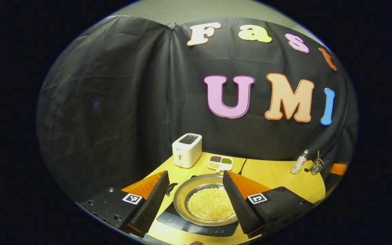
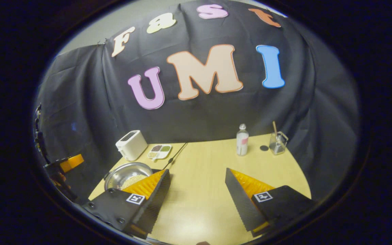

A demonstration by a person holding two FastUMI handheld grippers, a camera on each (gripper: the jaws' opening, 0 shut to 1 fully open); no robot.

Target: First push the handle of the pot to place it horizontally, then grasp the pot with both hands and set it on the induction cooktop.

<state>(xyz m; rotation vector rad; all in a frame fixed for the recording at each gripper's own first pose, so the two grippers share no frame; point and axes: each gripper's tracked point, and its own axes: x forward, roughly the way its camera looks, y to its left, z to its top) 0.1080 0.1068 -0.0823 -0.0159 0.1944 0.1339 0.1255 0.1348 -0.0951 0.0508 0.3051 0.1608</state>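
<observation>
A steel pot (image 1: 199, 178) full of pale yellow beans rests on the black induction cooktop (image 1: 189, 227) at the table's near edge. A dark handle (image 1: 171, 188) sticks out from its left side. My left gripper (image 1: 196, 200) hovers over the pot, open, with one finger on each side of the pot and nothing between them. In the right gripper view the pot (image 2: 121, 173) lies at the left, partly hidden behind a finger. My right gripper (image 2: 197, 190) is open over bare tabletop to the right of the pot. The left gripper's body (image 2: 63, 165) shows at the far left edge.
Along the back of the yellow table stand a white toaster (image 1: 186, 149), a divided dish of grains (image 1: 220, 162), a small bottle (image 2: 242, 139) and a glass with a stick (image 2: 278, 143). A black cable (image 1: 243, 166) runs toward the wall. The black cloth wall closes off the back.
</observation>
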